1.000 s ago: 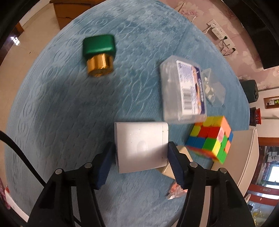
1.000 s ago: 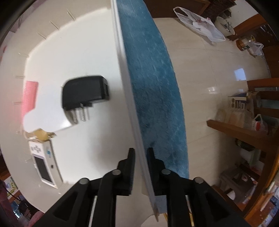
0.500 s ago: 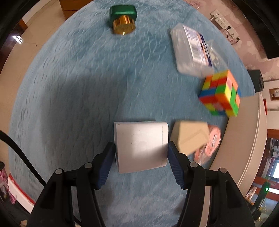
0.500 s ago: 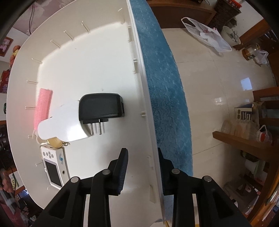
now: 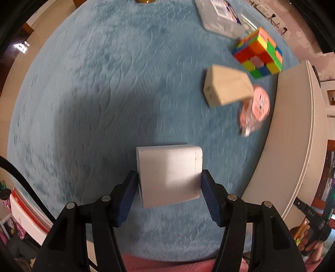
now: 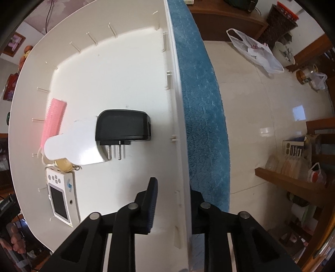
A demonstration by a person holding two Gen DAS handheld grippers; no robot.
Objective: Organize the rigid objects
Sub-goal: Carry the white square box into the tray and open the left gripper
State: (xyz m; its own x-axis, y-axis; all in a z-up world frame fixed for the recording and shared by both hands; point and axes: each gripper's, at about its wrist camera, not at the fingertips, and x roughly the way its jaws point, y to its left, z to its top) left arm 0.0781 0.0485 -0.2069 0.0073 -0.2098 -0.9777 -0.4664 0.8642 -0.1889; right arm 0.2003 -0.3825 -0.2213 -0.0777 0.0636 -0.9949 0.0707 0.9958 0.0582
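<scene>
My left gripper (image 5: 169,186) is shut on a white rounded box (image 5: 168,174) and holds it above the blue cloth (image 5: 104,104). On the cloth lie a beige block (image 5: 227,87), a colour cube (image 5: 259,53), a pink round packet (image 5: 255,108) and a clear plastic case (image 5: 219,16). My right gripper (image 6: 173,200) is open, its jaws on either side of the white bin's wall (image 6: 178,125). In the bin lie a black plug adapter (image 6: 123,127), a white bottle (image 6: 71,148), a pink roller (image 6: 53,119) and a small white device (image 6: 61,196).
The white bin's rim (image 5: 293,136) runs along the right of the cloth in the left wrist view. A tiled floor (image 6: 261,104), wooden shelves (image 6: 293,184) and a plastic bag (image 6: 253,50) lie beyond the table edge.
My left gripper has carried the white box back and toward the bin; the other objects have slid up and right in view. My right gripper has opened off the bin wall.
</scene>
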